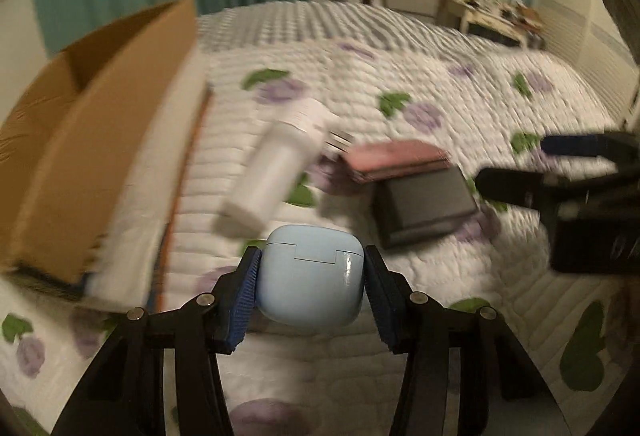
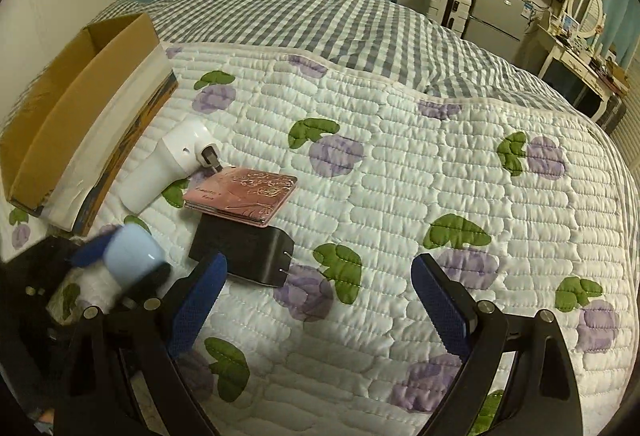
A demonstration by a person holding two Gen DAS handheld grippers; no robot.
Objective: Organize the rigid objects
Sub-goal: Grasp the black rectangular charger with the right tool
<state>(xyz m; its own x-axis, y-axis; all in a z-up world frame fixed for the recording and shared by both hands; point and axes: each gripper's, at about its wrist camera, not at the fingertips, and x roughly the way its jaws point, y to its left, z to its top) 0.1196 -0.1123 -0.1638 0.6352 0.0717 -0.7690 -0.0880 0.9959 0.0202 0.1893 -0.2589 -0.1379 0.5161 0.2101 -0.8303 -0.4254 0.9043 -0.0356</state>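
Two claws tilted down: left claw [image 1: 310, 290] clamping blue case [image 1: 310, 276], right claw [image 2: 320, 300] agape.

Dim warm indoor light, fisheye-bent dark edges; left wrist view motion-blurred, right mostly sharp

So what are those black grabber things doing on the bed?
A person is tidying hard things with two hand-held grippers. The left gripper has its blue fingers squeezed on a light blue case. The right gripper is open and empty, near a black charger. A pink wallet and a white device lie beside the cardboard box.
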